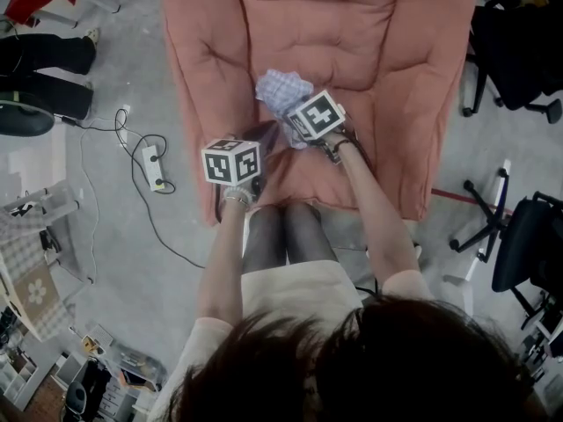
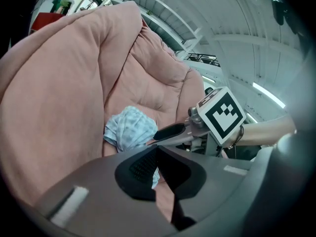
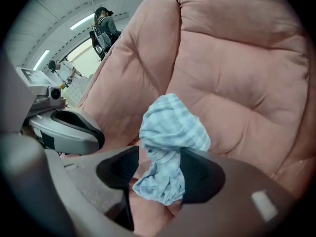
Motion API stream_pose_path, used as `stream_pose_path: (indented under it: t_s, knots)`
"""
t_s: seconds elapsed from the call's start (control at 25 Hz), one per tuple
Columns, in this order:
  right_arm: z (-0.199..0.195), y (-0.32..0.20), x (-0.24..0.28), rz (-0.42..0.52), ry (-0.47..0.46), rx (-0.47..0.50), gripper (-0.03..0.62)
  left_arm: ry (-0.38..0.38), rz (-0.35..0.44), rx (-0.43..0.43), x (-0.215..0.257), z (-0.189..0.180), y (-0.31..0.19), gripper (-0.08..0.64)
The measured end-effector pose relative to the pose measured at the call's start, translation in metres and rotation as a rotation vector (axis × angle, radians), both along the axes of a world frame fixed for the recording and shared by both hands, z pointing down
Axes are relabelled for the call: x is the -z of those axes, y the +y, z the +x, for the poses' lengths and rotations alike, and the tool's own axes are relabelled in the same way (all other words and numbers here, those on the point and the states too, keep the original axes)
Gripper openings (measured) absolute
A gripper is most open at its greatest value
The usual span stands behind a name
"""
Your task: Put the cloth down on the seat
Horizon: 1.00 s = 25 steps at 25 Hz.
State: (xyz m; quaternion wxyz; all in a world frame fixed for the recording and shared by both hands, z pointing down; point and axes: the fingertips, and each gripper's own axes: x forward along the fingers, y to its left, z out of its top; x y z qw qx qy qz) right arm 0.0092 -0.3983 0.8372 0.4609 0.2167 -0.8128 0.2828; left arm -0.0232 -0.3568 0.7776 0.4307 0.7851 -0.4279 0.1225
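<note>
My right tongs [image 3: 157,168] stand apart with the bunched cloth [image 3: 170,127] between them (it lies on the pink seat [image 3: 237,78]). My left tongs [image 2: 158,154] are together, the cloth just beyond, left of centre.

The cloth [image 3: 170,127] is pale blue with a fine white check. The seat [image 1: 352,25] is plain salmon pink. The left tool [image 2: 158,152] and the right tool [image 3: 157,171] both have grey bodies and black jaws, and their white cubes [image 1: 231,162] bear black square markers. The floor [image 1: 114,227] is grey, the power strip [image 1: 154,167] on it is white, and the office chairs [image 1: 519,42] are black.
</note>
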Motion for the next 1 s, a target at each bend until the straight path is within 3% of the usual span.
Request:
stream_pose_path:
  t_s: [0.24, 0.52, 1.0]
  knots:
    - [0.001, 0.007, 0.015, -0.006, -0.02, -0.008, 0.253, -0.003, -0.016, -0.006, 0.011, 0.004, 0.008, -0.011]
    - [-0.001, 0.012, 0.054, -0.002, -0.152, -0.096, 0.251, -0.026, 0.021, 0.014, 0.041, 0.003, 0.011, -0.011]
    - [0.0, 0.026, 0.141, 0.068, -0.308, -0.169, 0.133, -0.015, 0.082, 0.066, 0.113, 0.006, 0.027, -0.011]
